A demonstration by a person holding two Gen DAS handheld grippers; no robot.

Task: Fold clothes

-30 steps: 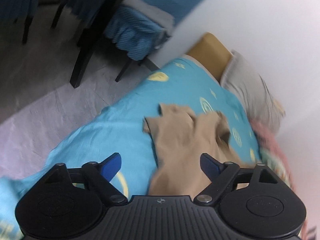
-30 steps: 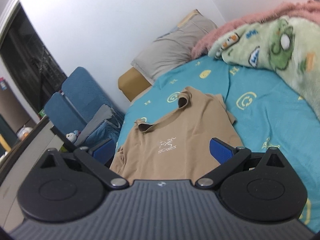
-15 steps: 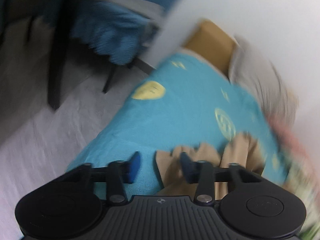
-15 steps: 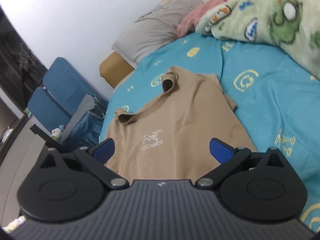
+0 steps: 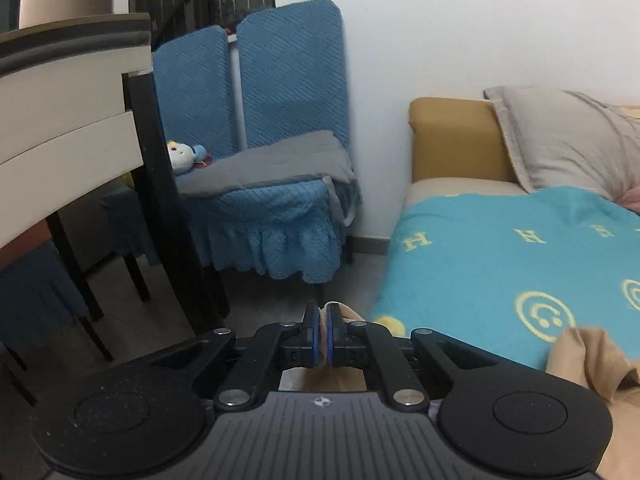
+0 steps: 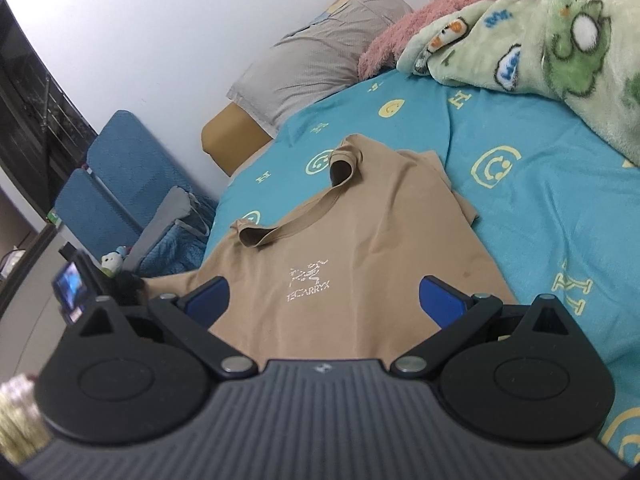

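while the left gripper (image 5: 324,330) pinches the tan shirt (image 6: 360,248), the right gripper (image 6: 324,300) gapes.

A bedroom in a home. A bed with a turquoise smiley-print sheet (image 6: 540,216) fills the right and centre of the right wrist view, with a grey pillow (image 6: 316,60) at upper centre and a frog-print fleece blanket (image 6: 560,36) at upper right. In the left wrist view, blue-covered chairs (image 5: 280,152) stand at centre against a white wall, a plush toy (image 5: 184,154) on one seat.
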